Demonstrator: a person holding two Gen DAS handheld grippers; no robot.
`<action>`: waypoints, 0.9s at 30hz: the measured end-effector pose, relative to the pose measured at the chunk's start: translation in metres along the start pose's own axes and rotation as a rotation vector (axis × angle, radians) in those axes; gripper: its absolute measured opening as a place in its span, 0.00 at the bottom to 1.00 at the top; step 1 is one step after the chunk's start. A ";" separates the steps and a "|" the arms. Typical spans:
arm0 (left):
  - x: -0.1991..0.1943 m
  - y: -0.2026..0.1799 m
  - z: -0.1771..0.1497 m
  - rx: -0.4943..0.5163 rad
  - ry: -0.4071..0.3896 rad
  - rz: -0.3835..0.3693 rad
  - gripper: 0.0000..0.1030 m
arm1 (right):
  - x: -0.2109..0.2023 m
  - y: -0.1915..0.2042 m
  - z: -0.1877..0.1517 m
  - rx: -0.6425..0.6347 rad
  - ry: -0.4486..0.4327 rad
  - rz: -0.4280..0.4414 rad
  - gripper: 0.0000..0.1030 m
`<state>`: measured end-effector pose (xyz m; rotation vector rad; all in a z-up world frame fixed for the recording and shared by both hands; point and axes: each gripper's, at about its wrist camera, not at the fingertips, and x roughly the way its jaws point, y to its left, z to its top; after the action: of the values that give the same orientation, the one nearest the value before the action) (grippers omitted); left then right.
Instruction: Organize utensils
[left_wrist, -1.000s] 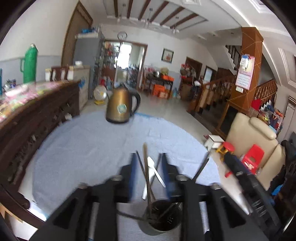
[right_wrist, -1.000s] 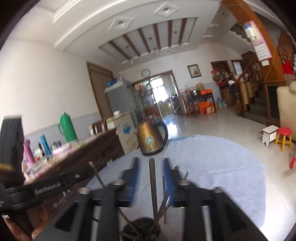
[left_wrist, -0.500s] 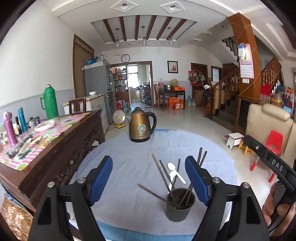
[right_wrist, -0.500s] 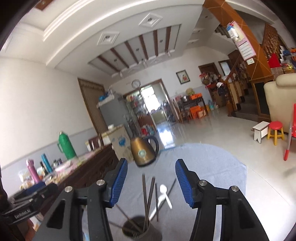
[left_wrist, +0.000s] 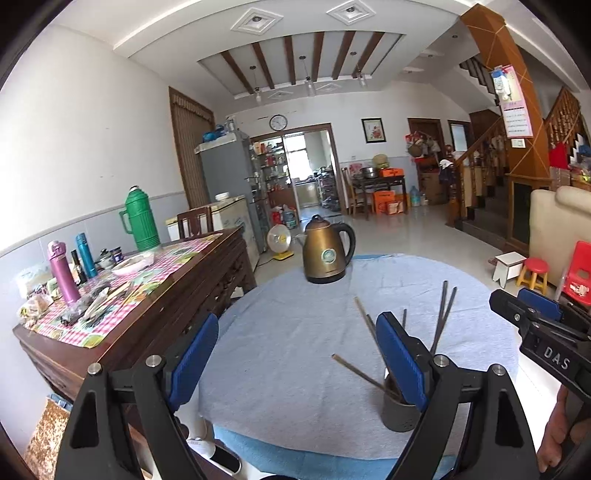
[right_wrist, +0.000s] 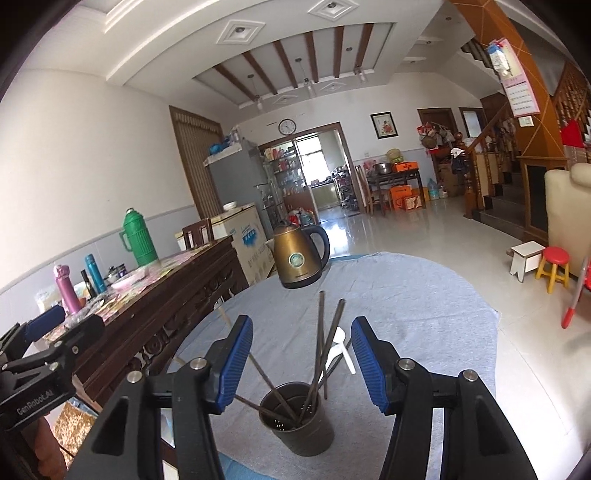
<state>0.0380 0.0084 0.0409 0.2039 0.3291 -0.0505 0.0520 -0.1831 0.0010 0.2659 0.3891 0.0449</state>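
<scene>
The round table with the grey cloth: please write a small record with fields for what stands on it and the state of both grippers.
surface: round table with grey cloth
holder: dark cylindrical metal utensil cup, upright, near the front edge
contents: dark metal chopsticks and white plastic spoons, leaning out of the cup
also on table: bronze electric kettle, at the far side
left gripper: just opened, empty
right gripper: open, empty, before the cup
</scene>
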 end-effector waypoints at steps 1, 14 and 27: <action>0.001 0.002 -0.001 -0.003 0.006 0.011 0.85 | 0.001 0.002 -0.001 -0.006 0.004 0.002 0.57; 0.012 0.014 -0.010 -0.021 0.052 0.046 0.85 | 0.013 0.011 -0.009 -0.017 0.071 0.030 0.58; 0.024 0.022 -0.020 -0.028 0.099 0.074 0.86 | 0.019 0.014 -0.013 -0.007 0.109 0.041 0.58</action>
<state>0.0561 0.0341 0.0188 0.1915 0.4203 0.0375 0.0651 -0.1642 -0.0138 0.2658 0.4913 0.1016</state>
